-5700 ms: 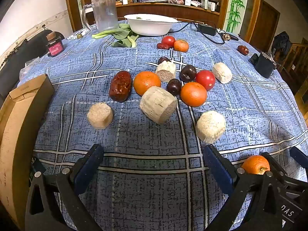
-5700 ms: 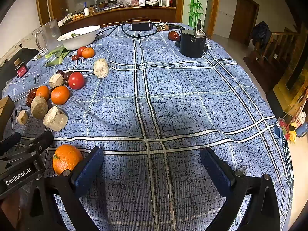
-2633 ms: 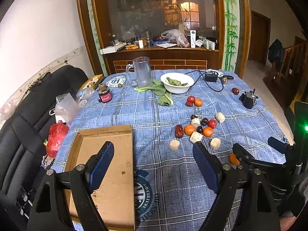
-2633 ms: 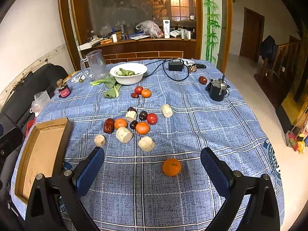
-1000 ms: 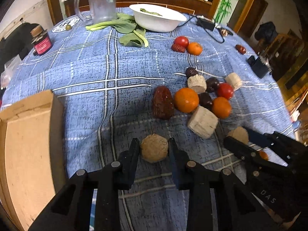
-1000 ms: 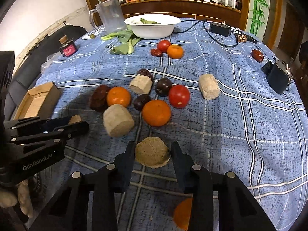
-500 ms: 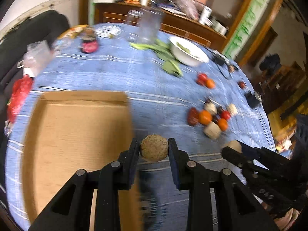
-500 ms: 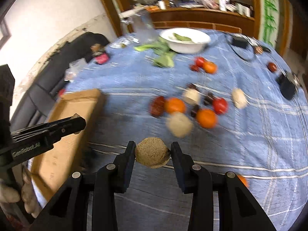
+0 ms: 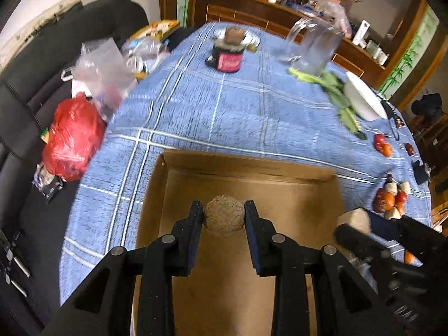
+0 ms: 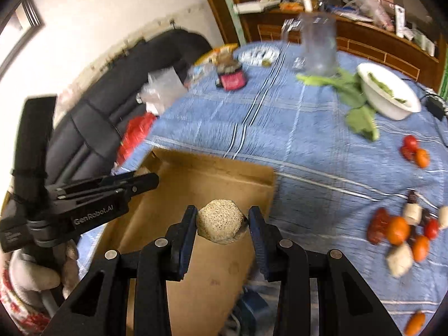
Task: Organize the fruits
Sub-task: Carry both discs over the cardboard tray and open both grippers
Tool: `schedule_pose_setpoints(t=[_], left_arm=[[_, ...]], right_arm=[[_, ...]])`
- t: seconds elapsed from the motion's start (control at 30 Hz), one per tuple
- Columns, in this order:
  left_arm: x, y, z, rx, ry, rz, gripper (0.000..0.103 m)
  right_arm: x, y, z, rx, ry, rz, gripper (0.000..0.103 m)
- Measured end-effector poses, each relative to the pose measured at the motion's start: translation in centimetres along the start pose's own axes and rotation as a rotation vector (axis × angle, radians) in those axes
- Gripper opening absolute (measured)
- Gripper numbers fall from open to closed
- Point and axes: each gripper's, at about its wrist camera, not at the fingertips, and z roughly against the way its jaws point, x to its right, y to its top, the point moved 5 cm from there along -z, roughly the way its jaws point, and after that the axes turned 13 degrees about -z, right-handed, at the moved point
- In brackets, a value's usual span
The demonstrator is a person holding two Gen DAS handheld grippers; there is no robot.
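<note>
My left gripper (image 9: 224, 218) is shut on a tan rough round chunk (image 9: 223, 218) and holds it above the open cardboard box (image 9: 252, 179). My right gripper (image 10: 221, 222) is shut on a second pale tan chunk (image 10: 219, 224) above the box's right edge (image 10: 263, 196). The right gripper with its chunk (image 9: 354, 219) shows at the right of the left wrist view. The left gripper (image 10: 140, 180) shows at the left of the right wrist view. The remaining fruits (image 10: 400, 231) lie in a cluster on the blue checked tablecloth (image 10: 308, 128), with one orange (image 10: 414, 322) apart.
A white bowl (image 10: 389, 95) with greens, leafy greens (image 10: 361, 117), a clear jug (image 10: 317, 47) and a small red jar (image 10: 232, 79) stand at the far side. A black sofa (image 9: 33, 84) with a red bag (image 9: 72, 137) lies left of the table.
Both grippers have swung left with their chunks, from over the tablecloth to over the cardboard box. The fruit cluster is now far to the right.
</note>
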Motion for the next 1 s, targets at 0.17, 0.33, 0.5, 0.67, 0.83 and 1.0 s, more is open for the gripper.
schedule_pose_setpoints(t=[0.17, 0.33, 0.5, 0.67, 0.83, 1.0], left_arm=[[-0.7, -0.1, -2.8, -0.045, -0.013, 0.003, 0.029], [-1.1, 0.0, -4.0, -0.053, -0.005, -0.014, 0.029], [-1.0, 0.2, -4.0, -0.057, 0.008, -0.031, 0.031], [-1.4, 0.0, -2.7, -0.046, 0.016, -0.012, 0.041], [-1.3, -0.2, 0.4, -0.004, 0.060, 0.002, 0.058], [1.2, -1.2, 3.6, 0.018, 0.108, -0.019, 0.070]], right_arm=[[0.0, 0.1, -4.0, -0.040, -0.057, 0.010, 0.041], [0.1, 0.2, -5.6, -0.051, -0.091, 0.015, 0.041], [-0.1, 0.0, -6.3, -0.052, -0.113, 0.026, 0.042], [-0.7, 0.2, -6.3, -0.048, -0.117, 0.050, 0.059], [-0.7, 0.4, -3.9, -0.014, -0.096, 0.030, 0.060], [1.1, -0.4, 1.6, 0.069, -0.086, -0.030, 0.063]])
